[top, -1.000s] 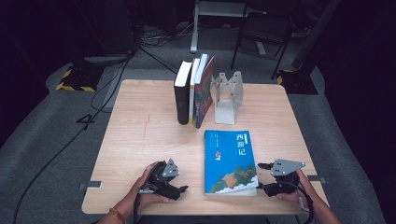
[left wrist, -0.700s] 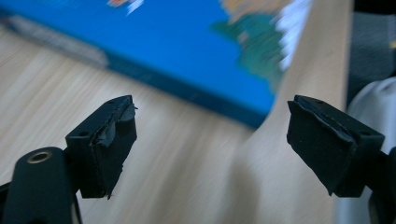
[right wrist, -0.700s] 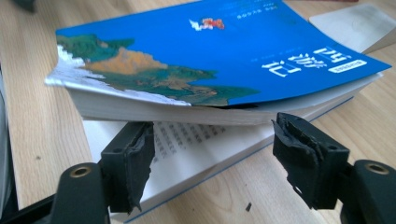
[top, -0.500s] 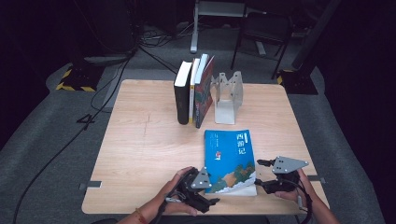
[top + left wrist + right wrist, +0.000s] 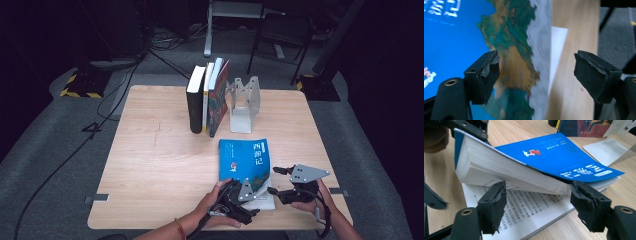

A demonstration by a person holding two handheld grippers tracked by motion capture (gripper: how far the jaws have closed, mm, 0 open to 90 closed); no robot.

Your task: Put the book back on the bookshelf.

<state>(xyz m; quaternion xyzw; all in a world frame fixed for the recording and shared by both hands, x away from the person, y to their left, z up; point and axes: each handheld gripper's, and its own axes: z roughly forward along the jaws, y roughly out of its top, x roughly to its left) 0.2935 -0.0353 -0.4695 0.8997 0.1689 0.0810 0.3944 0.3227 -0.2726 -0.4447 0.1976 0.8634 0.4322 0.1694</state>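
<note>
My left hand-held gripper [image 5: 248,192] has moved in from the bare wood at the near left, where it sat a second ago, and is now at the near left corner of the blue paperback [image 5: 245,161], which lies at the near right of the surface [image 5: 160,150], in front of the metal bookend [image 5: 243,102]. In the left gripper view its jaws stand wide apart, one over the painted cover [image 5: 509,62] and the other out past the book's near edge, gripping nothing. The cover and most of the pages are lifted there: in the right gripper view the thick block of pages [image 5: 506,173] is raised off the printed page [image 5: 529,211] that lies flat beneath. My right hand-held gripper [image 5: 279,181] has kept its place just off the book's near right corner, jaws also apart and empty, pointing into the gap under the raised pages. The row of upright books [image 5: 206,97] at the far side of the surface stands as before, leaning beside the bookend.
</note>
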